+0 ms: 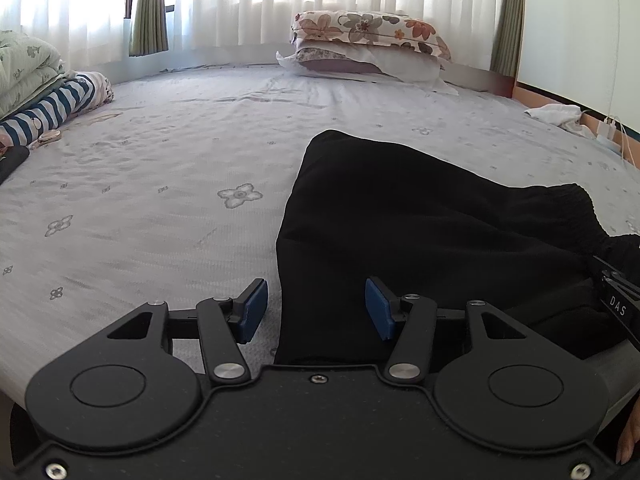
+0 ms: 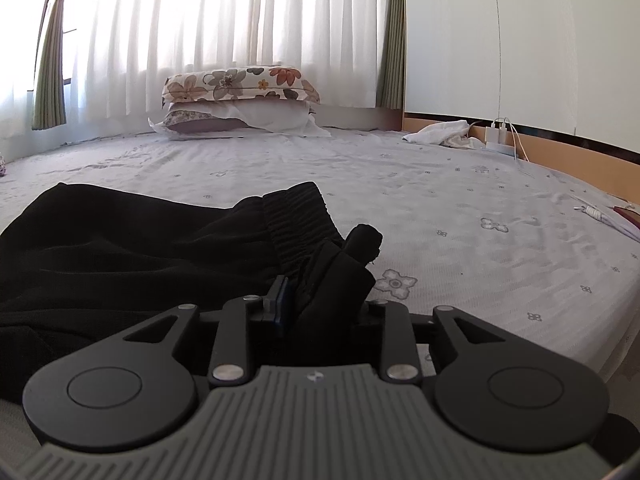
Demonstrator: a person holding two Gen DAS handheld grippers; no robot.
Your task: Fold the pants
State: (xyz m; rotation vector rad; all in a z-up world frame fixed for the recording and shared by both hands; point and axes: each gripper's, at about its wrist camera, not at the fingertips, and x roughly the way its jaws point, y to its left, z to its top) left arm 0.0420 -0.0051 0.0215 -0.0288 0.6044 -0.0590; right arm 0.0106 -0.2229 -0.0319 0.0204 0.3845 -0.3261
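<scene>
Two claws at the near edge of the black pants (image 1: pixel 420 220), fold laid on the bed (image 1: pixel 160 208).
My left gripper (image 1: pixel 316 310) gapes wide over the lower-centre edge; right gripper (image 2: pixel 320 304) has fabric bunched between narrow jaws; I'd release low, then smooth.

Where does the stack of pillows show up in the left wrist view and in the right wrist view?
Left wrist: pillows upper centre-right, beyond the black pants.
Right wrist: pillows upper centre-left, before the curtain.
Shared landmark: the white cloth at the bed's right edge.
</scene>
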